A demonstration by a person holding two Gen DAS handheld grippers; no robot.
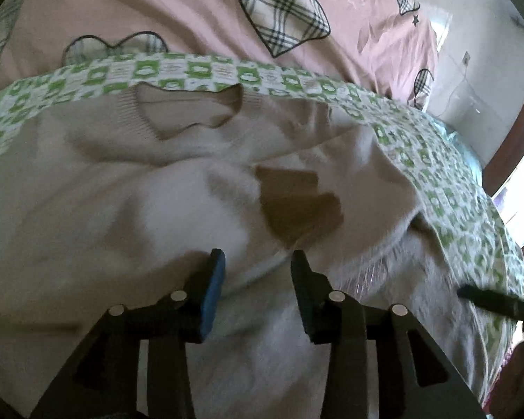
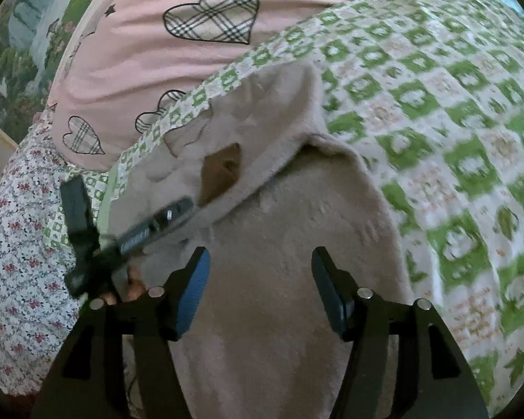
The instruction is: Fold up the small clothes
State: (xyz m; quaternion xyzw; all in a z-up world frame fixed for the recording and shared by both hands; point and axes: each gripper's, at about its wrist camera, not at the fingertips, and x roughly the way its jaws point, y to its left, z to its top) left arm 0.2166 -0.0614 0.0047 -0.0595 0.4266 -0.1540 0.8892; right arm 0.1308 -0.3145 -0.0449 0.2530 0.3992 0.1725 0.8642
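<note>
A small beige knit sweater (image 1: 129, 188) with a brown patch (image 1: 297, 206) lies on a green-and-white checked cloth (image 1: 436, 181). Its ribbed neck opening (image 1: 188, 111) is at the far side. My left gripper (image 1: 258, 262) is open just above the sweater's near part, with nothing between its blue pads. In the right wrist view the same sweater (image 2: 290, 237) lies partly folded, one flap turned over near the brown patch (image 2: 222, 171). My right gripper (image 2: 260, 262) is open over the sweater's near half. The left gripper (image 2: 129, 237) shows at the left of that view.
A pink quilt with plaid hearts (image 1: 199, 10) lies beyond the checked cloth; it also shows in the right wrist view (image 2: 150, 52). A floral sheet (image 2: 21, 244) is at the left. A wall and wooden bed frame (image 1: 513, 132) are at the right.
</note>
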